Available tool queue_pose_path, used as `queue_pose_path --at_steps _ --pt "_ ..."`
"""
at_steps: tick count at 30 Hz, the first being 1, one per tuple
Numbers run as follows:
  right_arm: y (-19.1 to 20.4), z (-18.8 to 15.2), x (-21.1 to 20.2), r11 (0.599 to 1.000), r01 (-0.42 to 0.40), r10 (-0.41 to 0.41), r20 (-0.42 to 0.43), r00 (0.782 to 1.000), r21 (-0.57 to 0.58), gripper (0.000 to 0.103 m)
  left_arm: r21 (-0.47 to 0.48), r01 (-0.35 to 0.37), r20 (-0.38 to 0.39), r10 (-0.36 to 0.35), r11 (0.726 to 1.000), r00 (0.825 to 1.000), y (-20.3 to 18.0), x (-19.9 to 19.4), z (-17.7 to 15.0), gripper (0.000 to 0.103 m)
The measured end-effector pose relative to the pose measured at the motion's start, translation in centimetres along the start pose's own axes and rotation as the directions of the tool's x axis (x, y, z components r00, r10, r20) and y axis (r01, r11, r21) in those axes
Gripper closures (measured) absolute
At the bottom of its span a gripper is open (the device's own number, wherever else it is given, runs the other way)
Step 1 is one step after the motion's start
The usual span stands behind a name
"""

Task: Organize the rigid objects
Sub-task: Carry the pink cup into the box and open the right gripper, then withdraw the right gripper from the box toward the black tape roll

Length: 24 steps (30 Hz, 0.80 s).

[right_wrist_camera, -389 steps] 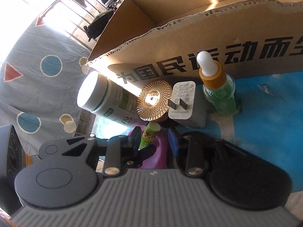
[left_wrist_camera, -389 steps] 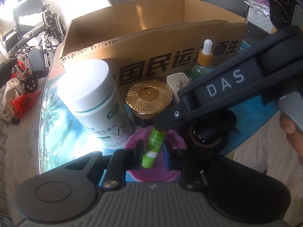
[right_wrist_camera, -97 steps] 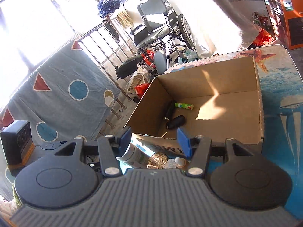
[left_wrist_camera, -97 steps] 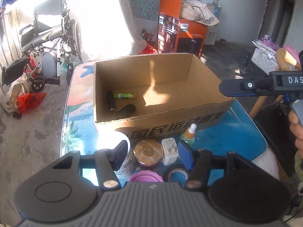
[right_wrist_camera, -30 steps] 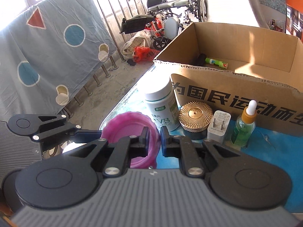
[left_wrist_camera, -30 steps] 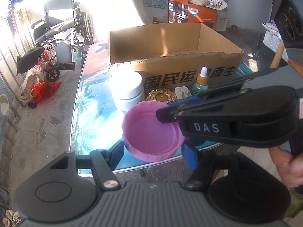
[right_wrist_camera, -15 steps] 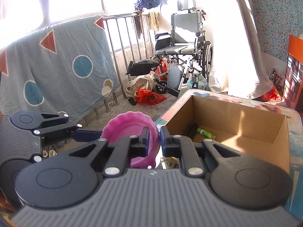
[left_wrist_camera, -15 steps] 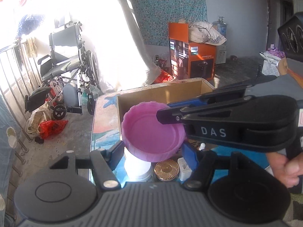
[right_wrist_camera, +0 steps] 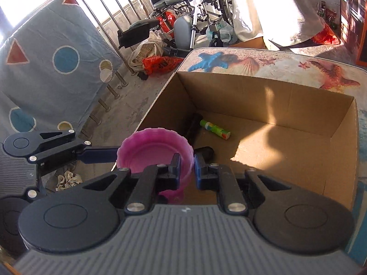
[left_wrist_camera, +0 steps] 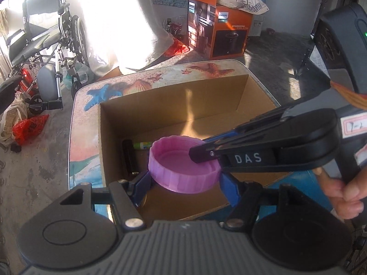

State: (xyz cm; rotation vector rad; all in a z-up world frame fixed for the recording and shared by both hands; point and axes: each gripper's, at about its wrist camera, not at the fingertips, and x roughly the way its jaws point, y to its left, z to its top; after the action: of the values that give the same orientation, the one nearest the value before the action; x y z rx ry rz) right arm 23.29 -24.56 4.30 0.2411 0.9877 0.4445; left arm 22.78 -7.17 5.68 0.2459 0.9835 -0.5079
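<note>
box (right_wrist_camera: 339, 160) floor at 3 o'clock: bare, open | 12 o'clock corner: green tube (right_wrist_camera: 215, 129), black cylinders (right_wrist_camera: 191, 127) block

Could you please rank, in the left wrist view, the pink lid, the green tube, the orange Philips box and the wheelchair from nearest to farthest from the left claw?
1. Pink lid: between the left claw's fingers, over the cardboard box.
2. Green tube: on the cardboard box floor, just behind the lid.
3. Orange Philips box and wheelchair: on the floor past the table, right and left; too close to call.

both wrist views close, above box (left_wrist_camera: 174, 105)
</note>
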Motion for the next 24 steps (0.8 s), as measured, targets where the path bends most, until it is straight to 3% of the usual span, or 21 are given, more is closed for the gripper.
queue_pose_path --at_steps 3,7,12,20,24 --pt "-2.0 0.3 3.2 0.998 -0.014 0.020 -0.110 0.994 0.055 0.092 -0.004 0.025 -0.097 -0.025 1.000 0.995 1.0 3.4 0.1 0.035" --pt "-3.4 -0.2 8.0 0.992 -0.038 0.069 -0.261 0.963 0.119 0.092 0.012 0.008 -0.173 -0.005 1.000 0.985 1.6 6.5 -0.1 0.035" --pt "-3.7 -0.4 11.7 0.993 -0.037 0.076 -0.360 0.930 0.113 0.090 0.043 -0.009 -0.248 0.020 0.999 0.969 2.0 8.8 -0.5 0.035" --pt "-4.4 0.0 16.1 0.989 -0.037 0.099 -0.459 0.883 0.142 0.090 0.079 -0.010 -0.270 0.032 0.997 0.962 1.9 9.6 -0.1 0.036" --pt "-3.8 0.1 16.9 0.989 -0.048 0.110 -0.470 0.876 0.142 0.089 0.097 -0.020 -0.248 0.044 0.995 0.968 1.6 8.9 0.2 0.035"
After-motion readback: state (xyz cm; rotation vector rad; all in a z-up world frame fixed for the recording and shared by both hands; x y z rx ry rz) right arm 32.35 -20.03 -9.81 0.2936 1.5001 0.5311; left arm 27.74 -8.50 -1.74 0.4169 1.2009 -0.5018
